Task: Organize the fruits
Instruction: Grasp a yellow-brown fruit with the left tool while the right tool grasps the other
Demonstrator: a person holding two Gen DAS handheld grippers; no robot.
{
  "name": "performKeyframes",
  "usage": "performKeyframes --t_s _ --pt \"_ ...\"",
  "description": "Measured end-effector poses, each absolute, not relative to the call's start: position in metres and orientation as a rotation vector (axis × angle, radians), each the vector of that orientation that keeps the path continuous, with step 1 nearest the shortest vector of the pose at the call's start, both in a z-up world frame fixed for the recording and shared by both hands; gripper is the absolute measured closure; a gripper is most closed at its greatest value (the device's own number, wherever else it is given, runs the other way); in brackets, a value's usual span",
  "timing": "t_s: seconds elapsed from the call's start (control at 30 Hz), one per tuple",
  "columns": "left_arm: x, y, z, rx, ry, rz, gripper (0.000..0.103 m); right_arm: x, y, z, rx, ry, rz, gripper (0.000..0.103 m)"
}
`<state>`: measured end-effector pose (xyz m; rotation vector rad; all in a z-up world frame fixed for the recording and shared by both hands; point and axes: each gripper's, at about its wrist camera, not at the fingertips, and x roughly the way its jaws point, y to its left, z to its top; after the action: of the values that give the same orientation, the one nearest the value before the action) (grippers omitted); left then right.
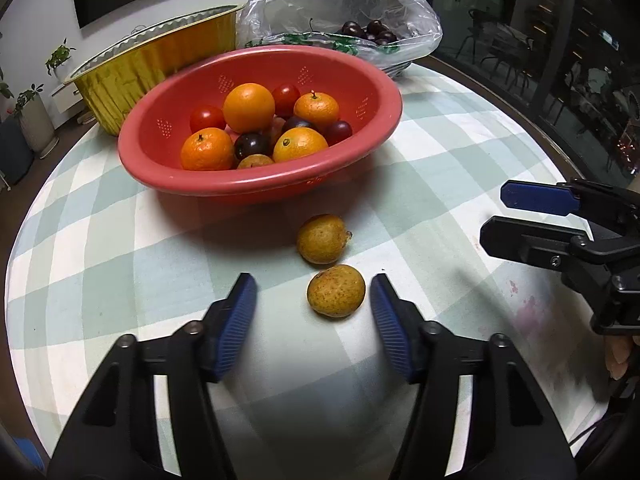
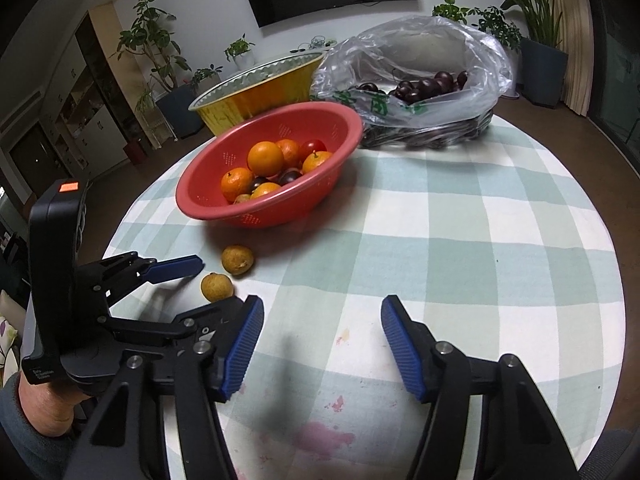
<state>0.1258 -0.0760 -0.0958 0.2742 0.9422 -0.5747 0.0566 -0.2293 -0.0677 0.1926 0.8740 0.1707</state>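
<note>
While its blue pads stand apart with a gap on each side, the left gripper (image 1: 313, 295) brackets the nearer longan (image 1: 336, 290) without touching it; nothing held. That fruit lies on the checked tablecloth (image 1: 440, 152), closer to the right pad. Second longan (image 1: 322, 239) sits just beyond the first, nearly touching it, outside the jaws. Farther ahead, the red colander (image 1: 260, 182) holds oranges, cherry tomatoes, dark plums and one more longan; its near rim is near the second longan, with a strip of bare cloth between. Behind the colander: gold foil tray (image 1: 160, 56) to the left, plastic bag (image 1: 340, 12) of dark cherries to the right.

Right gripper (image 2: 322, 310) hangs over bare cloth, jaws partly open, empty. Ahead of it and to its right the cloth is free right out to the round table edge. Pink stains mark the cloth under it. To its left, the left gripper and both longans are close by, so little room on that side.
</note>
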Motion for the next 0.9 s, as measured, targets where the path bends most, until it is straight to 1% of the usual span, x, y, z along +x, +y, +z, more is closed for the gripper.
performKeyframes --t_s 0.13,0.2,0.23,0.3,0.43,0.5,0.7,0.9 --pt "0.124 -0.077 -0.095 0.273 0.936 -0.59 0.064 0.058 -0.227 -0.068 0.186 0.877 0.177 0.041" --pt "0.122 -0.079 -0.095 0.283 0.933 -0.594 0.064 0.059 -0.226 -0.068 0.183 0.879 0.181 0.043" --pt "0.121 -0.08 -0.095 0.287 0.931 -0.595 0.068 0.059 -0.225 -0.069 0.182 0.881 0.183 0.043" --pt "0.12 -0.081 -0.095 0.285 0.93 -0.602 0.071 0.06 -0.224 -0.069 0.179 0.882 0.186 0.043" --pt "0.12 -0.08 -0.095 0.286 0.927 -0.605 0.072 0.063 -0.22 -0.07 0.169 0.889 0.193 0.045" --pt "0.12 -0.079 -0.095 0.278 0.926 -0.611 0.077 0.065 -0.217 -0.07 0.166 0.892 0.198 0.046" --pt "0.117 -0.071 -0.091 0.247 0.919 -0.615 0.077 0.072 -0.205 -0.072 0.151 0.902 0.224 0.049" --pt "0.109 -0.046 -0.078 0.188 0.902 -0.602 0.077 0.086 -0.195 -0.078 0.156 0.925 0.245 0.051"
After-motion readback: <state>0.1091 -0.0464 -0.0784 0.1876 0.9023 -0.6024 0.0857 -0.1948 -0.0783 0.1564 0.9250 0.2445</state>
